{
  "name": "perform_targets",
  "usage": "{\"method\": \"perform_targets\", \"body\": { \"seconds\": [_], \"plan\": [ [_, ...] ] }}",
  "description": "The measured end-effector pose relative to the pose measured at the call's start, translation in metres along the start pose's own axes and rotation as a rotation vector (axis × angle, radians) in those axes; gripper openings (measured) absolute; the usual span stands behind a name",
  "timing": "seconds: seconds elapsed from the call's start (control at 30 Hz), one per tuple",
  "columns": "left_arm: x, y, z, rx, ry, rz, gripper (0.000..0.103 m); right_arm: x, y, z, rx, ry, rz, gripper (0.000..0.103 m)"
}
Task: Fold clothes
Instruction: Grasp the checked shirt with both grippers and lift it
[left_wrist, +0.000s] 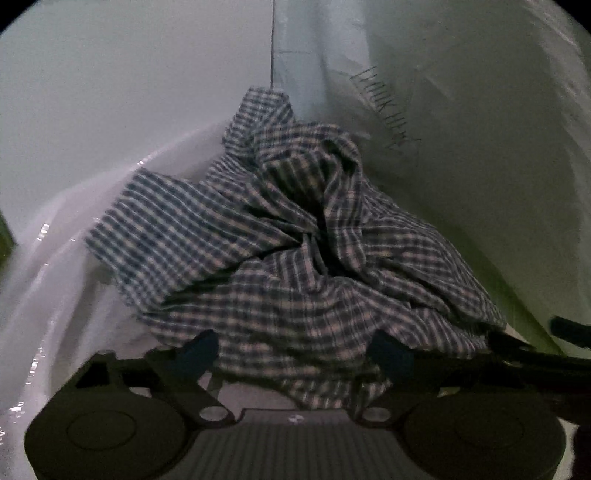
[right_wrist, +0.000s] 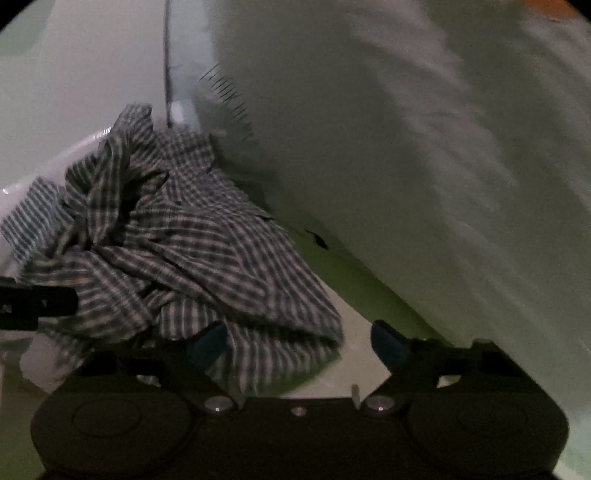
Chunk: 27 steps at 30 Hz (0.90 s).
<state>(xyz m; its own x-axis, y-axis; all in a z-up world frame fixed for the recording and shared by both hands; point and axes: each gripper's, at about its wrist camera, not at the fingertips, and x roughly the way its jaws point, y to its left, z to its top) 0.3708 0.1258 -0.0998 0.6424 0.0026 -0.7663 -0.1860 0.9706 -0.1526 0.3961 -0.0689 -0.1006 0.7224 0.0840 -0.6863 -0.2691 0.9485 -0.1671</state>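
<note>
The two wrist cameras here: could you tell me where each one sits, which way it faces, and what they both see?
Left wrist: sits on the left gripper, looking forward along its open fingers at the crumpled checked shirt straight ahead; the right gripper's dark finger tip shows at the right edge.
Right wrist: sits on the right gripper, open, facing the same shirt, which lies ahead and to its left; a dark part of the left gripper shows at the left edge.
Shared: the shirt, the white surface and the pale sheet behind.

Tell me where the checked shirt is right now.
The checked shirt lies crumpled in a heap ahead of both open grippers, centred in the left wrist view and left of centre in the right wrist view, against the white wall.
</note>
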Motion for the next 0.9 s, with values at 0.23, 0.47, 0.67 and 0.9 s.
{"method": "perform_targets", "body": {
  "seconds": [0.23,0.47,0.67,0.9],
  "plan": [
    [0.019,0.003,0.003,-0.049,0.017,-0.035,0.046,0.040,0.011,0.004,-0.081,0.042,0.108,0.028],
    [-0.017,0.002,-0.007,-0.035,-0.036,-0.040,0.010,-0.016,-0.012,-0.023,-0.023,-0.025,0.052,0.001],
    [-0.077,-0.009,-0.034,0.016,-0.079,-0.065,0.003,-0.104,-0.053,-0.069,0.089,-0.070,-0.035,0.001],
    [-0.146,-0.042,-0.113,0.108,-0.040,-0.137,0.001,-0.207,-0.123,-0.170,0.211,-0.012,-0.242,0.000]
  ]
}}
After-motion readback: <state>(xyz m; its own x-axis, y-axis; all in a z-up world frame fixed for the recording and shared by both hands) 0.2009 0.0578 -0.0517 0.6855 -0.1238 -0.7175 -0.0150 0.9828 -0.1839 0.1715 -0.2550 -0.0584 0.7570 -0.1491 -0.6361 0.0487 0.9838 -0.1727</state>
